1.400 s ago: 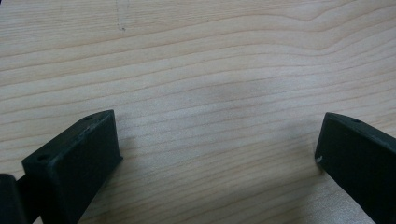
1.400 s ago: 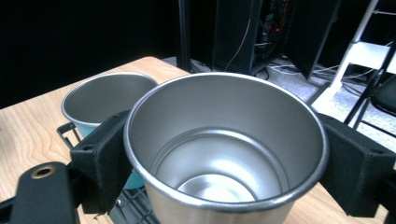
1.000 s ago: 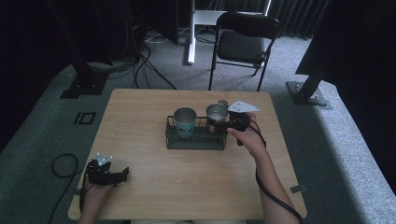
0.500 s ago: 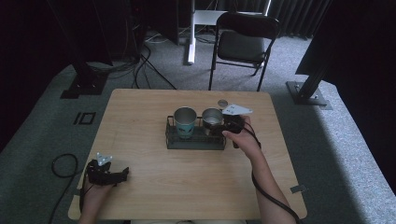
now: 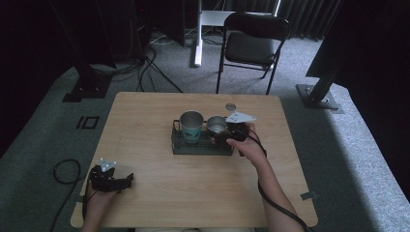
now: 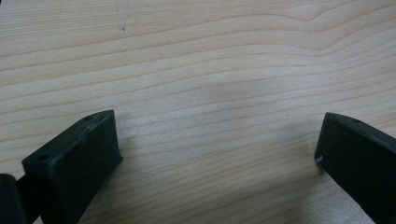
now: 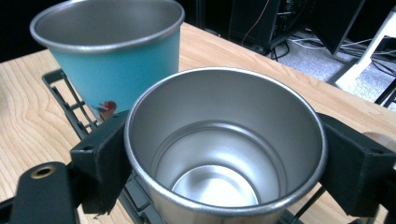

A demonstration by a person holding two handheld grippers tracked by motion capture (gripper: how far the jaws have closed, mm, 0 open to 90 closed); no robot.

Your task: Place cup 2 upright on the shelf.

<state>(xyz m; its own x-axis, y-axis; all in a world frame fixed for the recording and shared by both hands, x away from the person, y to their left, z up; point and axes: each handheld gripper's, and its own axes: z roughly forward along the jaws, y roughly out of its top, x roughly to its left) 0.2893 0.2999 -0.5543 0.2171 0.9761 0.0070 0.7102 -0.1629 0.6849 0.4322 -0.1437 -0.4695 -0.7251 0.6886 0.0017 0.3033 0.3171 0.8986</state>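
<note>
The teal cup stands just beside the steel cup in the rack; bare bench lies open in front.

Wooden table with wire rack, small disc

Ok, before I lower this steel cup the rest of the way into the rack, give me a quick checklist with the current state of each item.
1. Grip: right tongs have a jaw on each side of the steel cup, touching its wall: ok.
2. Cup upright, mouth up, nothing inside: ok.
3. Gap to the teal cup standing in the rack: the two look apart in the right gripper view: ok.
4. Cup bottom seated on the rack floor: hidden by the cup itself: cannot tell.
5. Left tongs open, parked on the table away from the rack: ok.
6. Small round lid lies beyond the rack, out of the path: ok.
</note>
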